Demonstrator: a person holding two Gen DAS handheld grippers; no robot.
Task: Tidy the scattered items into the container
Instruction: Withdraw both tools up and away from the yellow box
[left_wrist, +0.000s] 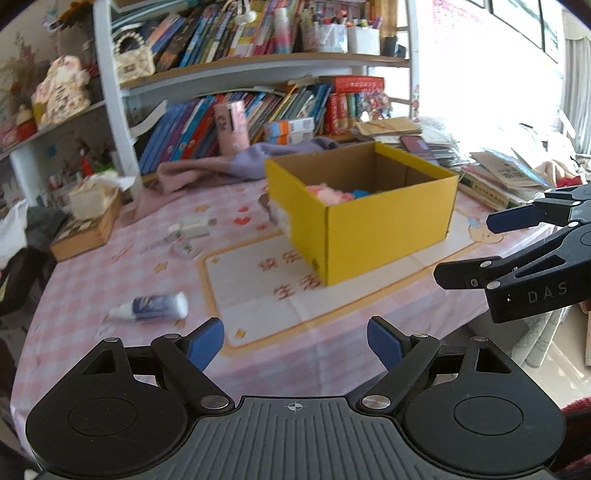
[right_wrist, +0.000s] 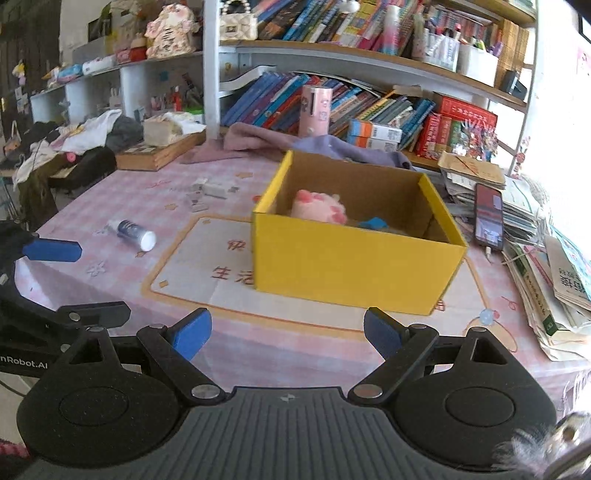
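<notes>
Yellow box (right_wrist: 354, 258) holds a pink plush (right_wrist: 319, 208); a tube (right_wrist: 135, 233) lies well left of it. Left gripper (left_wrist: 295, 341) and right gripper (right_wrist: 286, 332), both spread empty, hover over bare cloth before the box's near edge.

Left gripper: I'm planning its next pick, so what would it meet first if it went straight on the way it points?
Probably the bare tablecloth just ahead of the open, empty left gripper, short of the yellow box. The small bottle lies off to its left, outside that line. Depth is uncertain.
</notes>
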